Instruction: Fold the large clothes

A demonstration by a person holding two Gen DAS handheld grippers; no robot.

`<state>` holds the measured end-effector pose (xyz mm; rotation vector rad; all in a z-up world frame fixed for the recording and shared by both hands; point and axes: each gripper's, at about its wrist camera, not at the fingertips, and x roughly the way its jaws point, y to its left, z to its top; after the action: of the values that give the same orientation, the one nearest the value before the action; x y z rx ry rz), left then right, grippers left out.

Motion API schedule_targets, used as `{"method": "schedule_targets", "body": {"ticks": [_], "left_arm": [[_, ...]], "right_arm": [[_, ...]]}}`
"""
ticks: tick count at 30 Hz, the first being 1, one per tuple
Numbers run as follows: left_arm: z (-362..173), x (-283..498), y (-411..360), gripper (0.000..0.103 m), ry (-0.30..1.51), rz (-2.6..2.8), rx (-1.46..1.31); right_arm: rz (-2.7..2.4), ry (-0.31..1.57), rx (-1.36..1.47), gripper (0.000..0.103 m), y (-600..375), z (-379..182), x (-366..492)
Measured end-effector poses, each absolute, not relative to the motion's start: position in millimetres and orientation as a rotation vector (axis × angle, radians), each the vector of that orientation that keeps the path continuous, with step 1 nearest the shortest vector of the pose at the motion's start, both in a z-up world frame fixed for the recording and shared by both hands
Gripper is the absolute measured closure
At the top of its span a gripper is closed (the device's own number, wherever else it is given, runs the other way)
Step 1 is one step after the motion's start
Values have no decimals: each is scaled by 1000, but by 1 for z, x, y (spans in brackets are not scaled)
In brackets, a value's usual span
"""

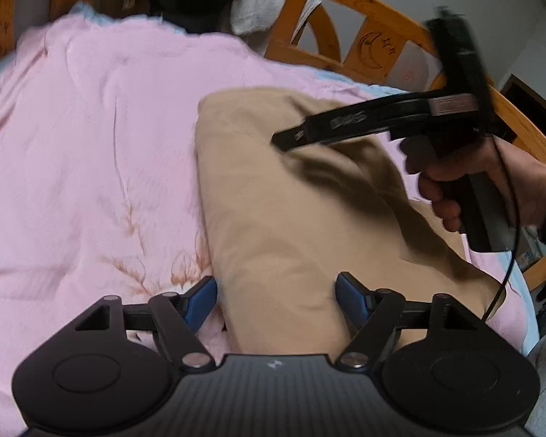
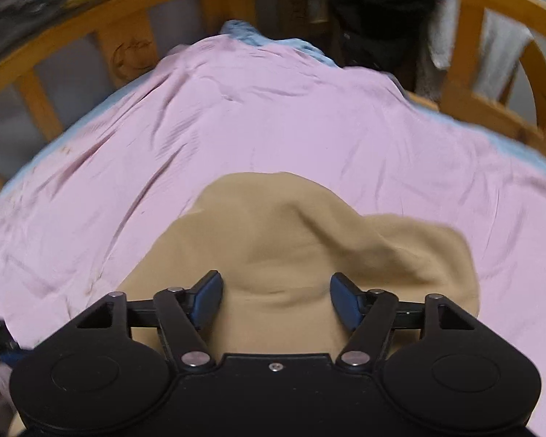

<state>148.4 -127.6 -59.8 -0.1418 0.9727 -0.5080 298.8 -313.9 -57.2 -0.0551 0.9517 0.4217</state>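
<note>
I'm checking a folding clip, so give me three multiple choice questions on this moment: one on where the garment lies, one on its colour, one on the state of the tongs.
1. Where does the garment lie?
A. on the pink bedcover
B. on the floor
C. over the wooden rail

2. What colour is the garment?
A. black
B. tan
C. blue

3. How do the left tongs and right tongs stand?
A. both shut on cloth
B. one open, one shut
C. both open, holding nothing

Key: 1 A, the tan cloth rests on the pink cover in both views. 2 B, it is plainly tan. 3 C, each wrist view shows blue fingers spread apart with nothing gripped.
</note>
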Motion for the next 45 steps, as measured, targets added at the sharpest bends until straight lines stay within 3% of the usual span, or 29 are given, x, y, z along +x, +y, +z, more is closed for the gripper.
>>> {"method": "schedule_targets", "body": {"ticks": [3, 6, 11, 13, 16, 21, 25, 31, 35, 41, 45], "left_arm": [[-56, 151, -124, 26, 982, -517, -147], [-47, 147, -124, 27, 965, -523, -130], [-45, 142, -129, 25, 966, -509, -87], [-47, 145, -135, 18, 971, -480, -68], [-50, 146, -134, 17, 992, -470, -84], [-50, 146, -132, 16, 983, -461, -80], [-49, 144, -132, 14, 976, -456, -75], [-50, 143, -125, 1, 996, -447, -136], [-55, 142, -120, 1, 1024, -458, -214], [-55, 139, -120, 1, 1013, -439, -185], [-57, 139, -119, 1, 1017, -436, -201]], "right_arm": [[405, 937, -24, 34, -326, -48, 293], [386, 923, 29, 42, -339, -27, 269], [373, 989, -32, 42, -356, -15, 211], [345, 1031, -45, 42, -365, -23, 190], [299, 1082, -85, 40, -373, -49, 175], [255, 1055, 47, 38, -381, -55, 171], [196, 1014, 180, 27, -392, -45, 156], [6, 935, 337, 12, -432, -30, 120], [-65, 943, 508, 11, -459, -39, 118], [-101, 955, 519, 20, -460, -56, 124], [-111, 970, 515, 43, -461, -62, 127]]}}
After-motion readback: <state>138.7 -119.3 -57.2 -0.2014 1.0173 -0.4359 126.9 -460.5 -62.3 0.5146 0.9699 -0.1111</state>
